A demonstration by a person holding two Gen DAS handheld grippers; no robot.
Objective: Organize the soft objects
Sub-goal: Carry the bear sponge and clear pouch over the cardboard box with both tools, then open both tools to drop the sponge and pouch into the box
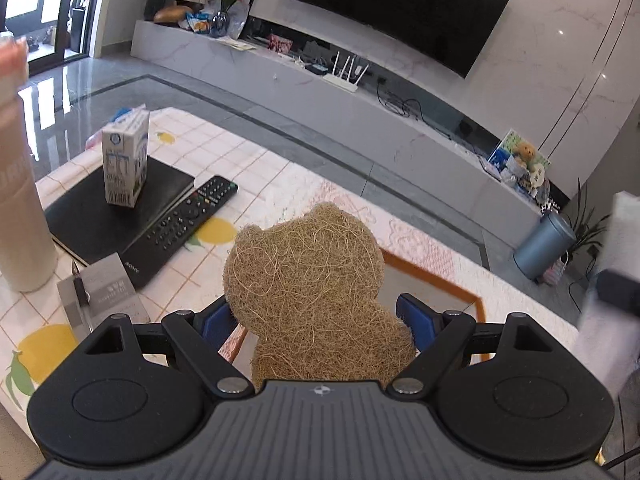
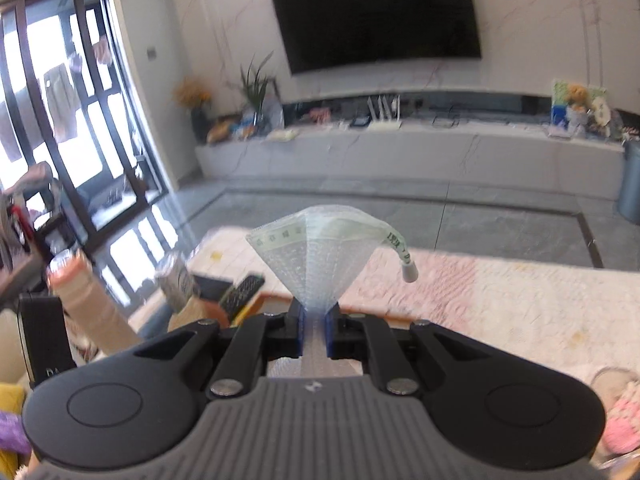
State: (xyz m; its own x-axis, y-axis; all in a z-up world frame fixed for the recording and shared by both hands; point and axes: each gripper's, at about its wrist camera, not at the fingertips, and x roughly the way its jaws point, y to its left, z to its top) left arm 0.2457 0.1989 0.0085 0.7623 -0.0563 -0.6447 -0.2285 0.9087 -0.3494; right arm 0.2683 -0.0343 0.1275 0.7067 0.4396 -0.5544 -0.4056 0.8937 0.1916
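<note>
1. The left gripper (image 1: 320, 312) jaws stand wide around a bear-shaped fibre scrubber (image 1: 308, 280) between them.
2. The right gripper (image 2: 316, 328) jaws pinch narrow on a bubble-wrap pouch (image 2: 320, 256), fanning forward.

The scrubber (image 1: 308, 280) is tan; the pouch (image 2: 320, 256) clear and bubbled; the tablecloth (image 1: 256, 168) white, orange-gridded, with yellow lemons; remote (image 1: 192, 212) and notebook (image 1: 96, 208) black.

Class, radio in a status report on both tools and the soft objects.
Left tool shut on fibre scrub pad. Right tool shut on bubble-wrap pouch. Both held above the tablecloth. Nothing blocking ahead.
</note>
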